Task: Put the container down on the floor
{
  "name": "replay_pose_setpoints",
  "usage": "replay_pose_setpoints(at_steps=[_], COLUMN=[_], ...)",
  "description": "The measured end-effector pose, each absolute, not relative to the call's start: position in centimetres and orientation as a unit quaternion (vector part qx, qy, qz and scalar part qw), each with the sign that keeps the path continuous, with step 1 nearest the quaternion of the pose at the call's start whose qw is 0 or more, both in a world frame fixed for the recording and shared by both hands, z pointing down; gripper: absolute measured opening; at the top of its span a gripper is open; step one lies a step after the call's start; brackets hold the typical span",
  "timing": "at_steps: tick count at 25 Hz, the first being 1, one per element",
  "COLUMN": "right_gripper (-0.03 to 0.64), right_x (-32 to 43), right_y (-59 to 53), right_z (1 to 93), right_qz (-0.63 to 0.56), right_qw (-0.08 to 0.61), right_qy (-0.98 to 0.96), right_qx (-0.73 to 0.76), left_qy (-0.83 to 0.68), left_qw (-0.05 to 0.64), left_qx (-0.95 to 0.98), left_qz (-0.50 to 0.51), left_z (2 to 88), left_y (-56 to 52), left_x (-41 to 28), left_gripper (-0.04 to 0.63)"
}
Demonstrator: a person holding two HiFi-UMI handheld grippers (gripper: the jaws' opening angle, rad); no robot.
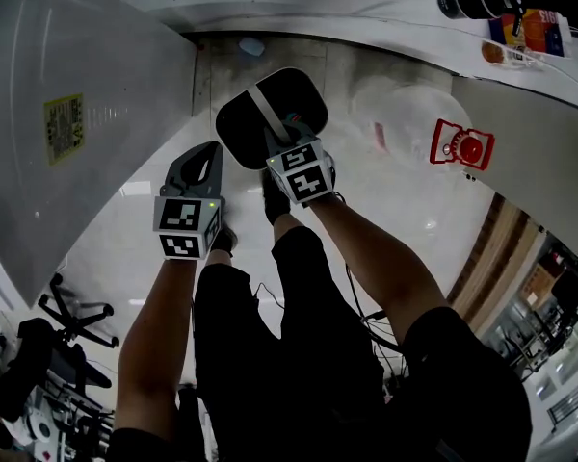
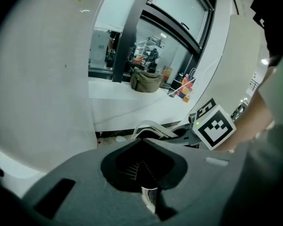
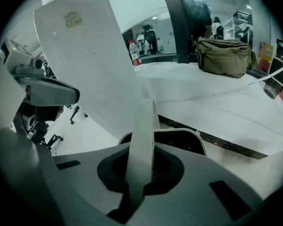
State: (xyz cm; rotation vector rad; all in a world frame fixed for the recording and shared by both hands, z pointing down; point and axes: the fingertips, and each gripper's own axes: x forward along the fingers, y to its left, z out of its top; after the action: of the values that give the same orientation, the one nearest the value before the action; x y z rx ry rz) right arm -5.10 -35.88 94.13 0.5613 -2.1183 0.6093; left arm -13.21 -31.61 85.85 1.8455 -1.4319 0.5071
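Glossy white floor [image 1: 385,200] beneath container, hard and reflective. Tall white cabinet [image 1: 77,114] left of container, smooth flat panel. Container [image 1: 294,99]: oval bucket, dark inside, pale rim, hanging above floor. Likely rigid plastic, probably light, seemingly empty. Flat white strap handle [image 3: 140,145] arches over container mouth. Best hold, though smooth band may slip and let bucket swing. Right tongs [image 1: 273,141] clamped on that handle. Left tongs [image 1: 205,154] just left of container, pinched together, empty.

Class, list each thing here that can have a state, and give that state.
right gripper: shut on handle.
handle: raised upright, clamped.
container: hangs from its handle.
left gripper: shut, empty.
bottle: upright, capped.
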Motion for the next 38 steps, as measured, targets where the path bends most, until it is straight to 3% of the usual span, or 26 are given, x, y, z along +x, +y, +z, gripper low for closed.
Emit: replay_pose_setpoints(at_steps=[19, 33, 34, 36, 38], right_gripper=[0.008, 0.012, 0.022, 0.121, 0.133], right_x=[-6.3, -5.8, -5.7, -5.6, -5.4], right_y=[-35.0, -34.0, -34.0, -33.8, -33.7], right_z=[101.0, 101.4, 101.3, 101.1, 100.9], right_qz=[0.252, 0.279, 0.279, 0.286, 0.288], right_qw=[0.44, 0.453, 0.454, 0.457, 0.46], right_qy=[-0.836, -0.824, -0.823, -0.819, -0.816], right_qx=[0.209, 0.195, 0.196, 0.197, 0.2], left_qy=[-0.565, -0.565, -0.564, -0.562, -0.562], left_qw=[0.401, 0.417, 0.416, 0.414, 0.413], left_qx=[0.691, 0.686, 0.687, 0.689, 0.689], left_qz=[0.206, 0.192, 0.192, 0.194, 0.195], left_z=[91.2, 90.1, 89.9, 89.5, 89.2], left_y=[-30.3, -29.0, -28.9, -28.6, -28.3], left_x=[-13.7, -12.8, -12.8, -12.8, -12.9], left_gripper=[0.008, 0.008, 0.008, 0.008, 0.008])
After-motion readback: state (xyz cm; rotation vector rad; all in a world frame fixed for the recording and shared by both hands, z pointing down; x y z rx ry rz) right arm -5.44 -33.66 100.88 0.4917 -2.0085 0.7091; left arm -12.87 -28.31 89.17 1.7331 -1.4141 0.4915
